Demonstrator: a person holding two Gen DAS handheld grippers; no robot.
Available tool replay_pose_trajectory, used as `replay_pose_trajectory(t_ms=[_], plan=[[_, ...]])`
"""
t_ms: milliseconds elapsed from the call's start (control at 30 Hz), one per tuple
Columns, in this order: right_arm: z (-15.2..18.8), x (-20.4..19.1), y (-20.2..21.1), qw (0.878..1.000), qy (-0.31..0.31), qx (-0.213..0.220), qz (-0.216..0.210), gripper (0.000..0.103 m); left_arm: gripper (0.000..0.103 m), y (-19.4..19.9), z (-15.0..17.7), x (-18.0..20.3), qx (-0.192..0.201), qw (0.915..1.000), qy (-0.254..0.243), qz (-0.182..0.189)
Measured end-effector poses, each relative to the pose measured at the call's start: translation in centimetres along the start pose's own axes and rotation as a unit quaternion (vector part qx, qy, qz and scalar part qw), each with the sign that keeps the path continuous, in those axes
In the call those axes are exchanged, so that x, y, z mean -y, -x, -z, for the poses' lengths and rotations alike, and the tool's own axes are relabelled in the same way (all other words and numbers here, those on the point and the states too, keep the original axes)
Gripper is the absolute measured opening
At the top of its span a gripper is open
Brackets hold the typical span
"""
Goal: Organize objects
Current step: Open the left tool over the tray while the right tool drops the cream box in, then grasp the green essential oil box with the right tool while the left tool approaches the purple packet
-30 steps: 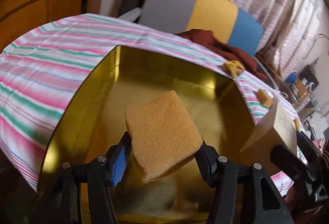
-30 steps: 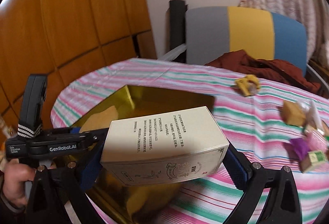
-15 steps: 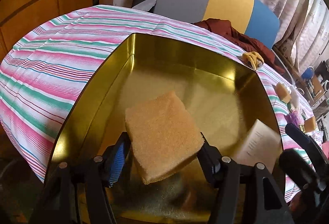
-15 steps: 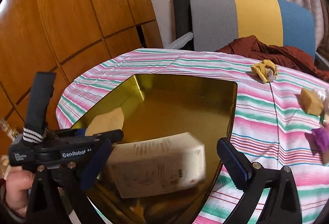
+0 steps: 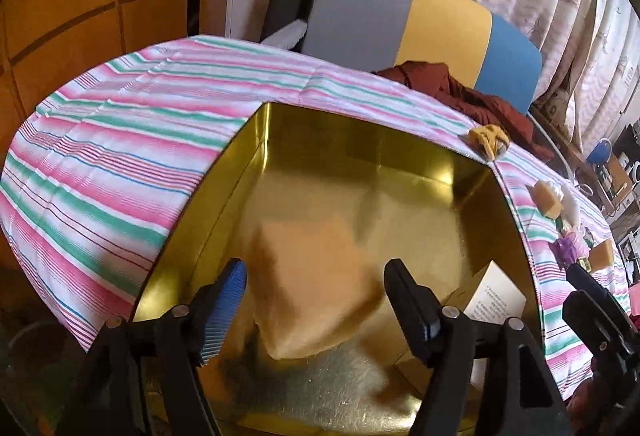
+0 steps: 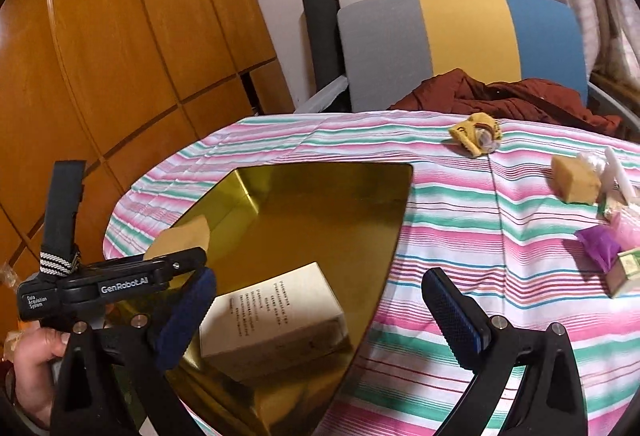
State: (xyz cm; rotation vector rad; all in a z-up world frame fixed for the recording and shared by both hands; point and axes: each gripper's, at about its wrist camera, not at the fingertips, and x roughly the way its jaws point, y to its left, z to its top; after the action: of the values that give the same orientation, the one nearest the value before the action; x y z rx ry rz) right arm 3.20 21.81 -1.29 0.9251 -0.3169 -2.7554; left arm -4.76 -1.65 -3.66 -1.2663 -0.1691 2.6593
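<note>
A gold tin (image 5: 360,139) stands open on the striped tablecloth (image 5: 120,139). My left gripper (image 5: 316,296) hangs over its near end and its jaws are opening. The tan sponge (image 5: 316,284) is between them, blurred, and clear of both pads. In the right wrist view the sponge (image 6: 184,236) shows above the tin's (image 6: 320,187) left wall. My right gripper (image 6: 320,312) is open over the tin's near right corner. The cream printed box (image 6: 276,316) lies below it on the tin floor, also visible as a box (image 5: 496,300) at the right of the left wrist view.
On the cloth to the right lie a yellow item (image 6: 476,133), a tan block (image 6: 574,179), a purple wrapper (image 6: 598,246) and a small green box (image 6: 628,270). A chair (image 6: 460,47) with a red garment (image 6: 500,95) stands behind. A hand (image 6: 32,356) holds the left gripper.
The right gripper let go of the cream box, which dropped into the tin. The left jaws widened and the sponge slipped down out of their grip.
</note>
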Motion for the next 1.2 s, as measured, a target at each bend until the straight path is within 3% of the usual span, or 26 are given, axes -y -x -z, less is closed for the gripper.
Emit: replay_pose_trajectory(t_ms=[200, 667, 1200], plan=[[-0.1, 1.2, 0.7, 1.000, -0.018, 0.009, 0.012, 0.103, 0.073, 1.0, -0.2, 0.8, 0.020, 0.9998, -0.007, -0.002], [0.4, 4.9, 2.0, 0.997, -0.048, 0.015, 0.051, 0.103, 0.073, 2.4, 1.4, 5.1, 0.029, 0.9971, -0.040, 0.057], [1.3, 11.2, 3.8, 0.990, -0.042, 0.004, 0.135, 0.103, 0.073, 4.0, 2.8, 10.6, 0.033, 0.9896, -0.100, 0.098]])
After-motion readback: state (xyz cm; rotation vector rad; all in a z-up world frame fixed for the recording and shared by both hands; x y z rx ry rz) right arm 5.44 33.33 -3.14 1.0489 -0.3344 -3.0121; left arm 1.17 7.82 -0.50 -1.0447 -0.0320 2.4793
